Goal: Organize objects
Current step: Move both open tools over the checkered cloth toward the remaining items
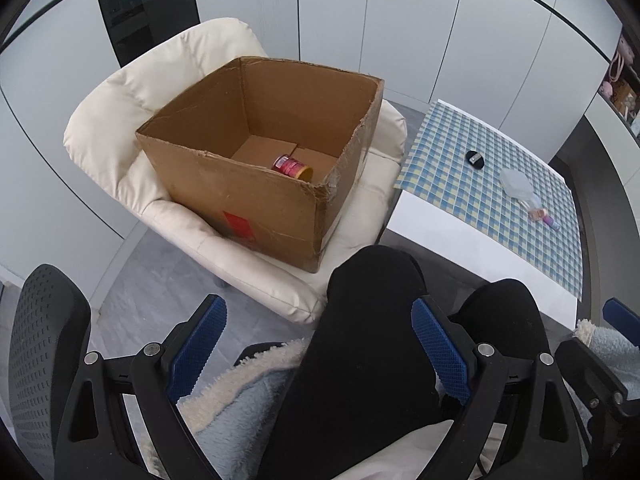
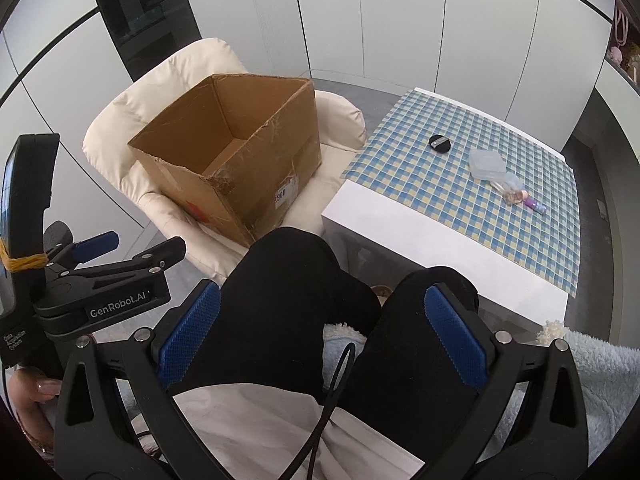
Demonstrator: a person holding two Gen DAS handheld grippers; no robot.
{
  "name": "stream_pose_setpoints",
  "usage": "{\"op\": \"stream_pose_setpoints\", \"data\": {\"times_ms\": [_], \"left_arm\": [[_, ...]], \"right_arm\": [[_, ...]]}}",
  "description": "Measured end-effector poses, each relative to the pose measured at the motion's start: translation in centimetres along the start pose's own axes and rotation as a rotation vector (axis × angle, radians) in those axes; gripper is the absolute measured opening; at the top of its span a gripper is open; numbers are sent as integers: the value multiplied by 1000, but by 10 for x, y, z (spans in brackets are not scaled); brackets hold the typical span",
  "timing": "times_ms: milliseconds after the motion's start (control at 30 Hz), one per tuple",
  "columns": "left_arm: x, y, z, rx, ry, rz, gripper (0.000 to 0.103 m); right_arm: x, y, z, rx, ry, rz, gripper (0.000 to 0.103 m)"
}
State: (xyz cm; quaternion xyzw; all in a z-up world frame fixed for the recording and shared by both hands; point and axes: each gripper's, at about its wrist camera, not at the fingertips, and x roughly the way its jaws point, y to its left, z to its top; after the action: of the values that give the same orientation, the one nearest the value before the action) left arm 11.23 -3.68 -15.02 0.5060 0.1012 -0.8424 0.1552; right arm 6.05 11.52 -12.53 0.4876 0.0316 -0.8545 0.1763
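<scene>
a cream armchair point(image 1: 120, 92) carries an open cardboard box point(image 1: 240, 200); a red jar point(image 1: 290, 167) lies on its side on the box floor. beside it, the checked worktop point(image 2: 400, 184) holds a black disc point(image 2: 439, 143), a clear container point(image 2: 486, 164) and what may be small bottles point(image 2: 524, 198). left hand-held gripper point(image 1: 320, 360) and right hand-held gripper point(image 2: 320, 344) gape wide, empty, over black-trousered knees.
</scene>
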Motion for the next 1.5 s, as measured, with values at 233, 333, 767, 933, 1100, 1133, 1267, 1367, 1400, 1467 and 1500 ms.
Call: {"op": "stream_pose_setpoints", "data": {"times_ms": [233, 333, 767, 933, 1100, 1133, 1267, 1367, 1400, 1467, 1500], "left_arm": [[1, 2, 1, -2, 3, 5, 94], [1, 0, 2, 5, 3, 1, 94], [4, -35, 11, 93, -7, -20, 94], [7, -57, 12, 141, -1, -43, 94], [13, -80, 9, 191, 15, -63, 94], [15, -85, 9, 202, 17, -67, 94], [18, -101, 7, 237, 23, -80, 94], [21, -110, 6, 256, 25, -88, 94], [22, -113, 6, 261, 27, -90, 94], [24, -119, 7, 268, 30, -97, 94], [25, -121, 7, 271, 31, -101, 94]], "right_arm": [[3, -3, -2, 9, 5, -5, 103], [3, -5, -2, 18, 3, -9, 103], [0, -34, -9, 96, 0, -37, 103], [-3, -58, -19, 162, 5, -57, 103], [-7, -79, -27, 217, 3, -83, 103], [-7, -85, -30, 233, 3, -91, 103], [-10, -102, -36, 280, 6, -111, 103], [-11, -115, -41, 313, 8, -126, 103], [-12, -119, -43, 322, 9, -131, 103], [-13, -127, -47, 343, 9, -146, 103], [-14, -132, -49, 352, 10, -154, 103]]}}
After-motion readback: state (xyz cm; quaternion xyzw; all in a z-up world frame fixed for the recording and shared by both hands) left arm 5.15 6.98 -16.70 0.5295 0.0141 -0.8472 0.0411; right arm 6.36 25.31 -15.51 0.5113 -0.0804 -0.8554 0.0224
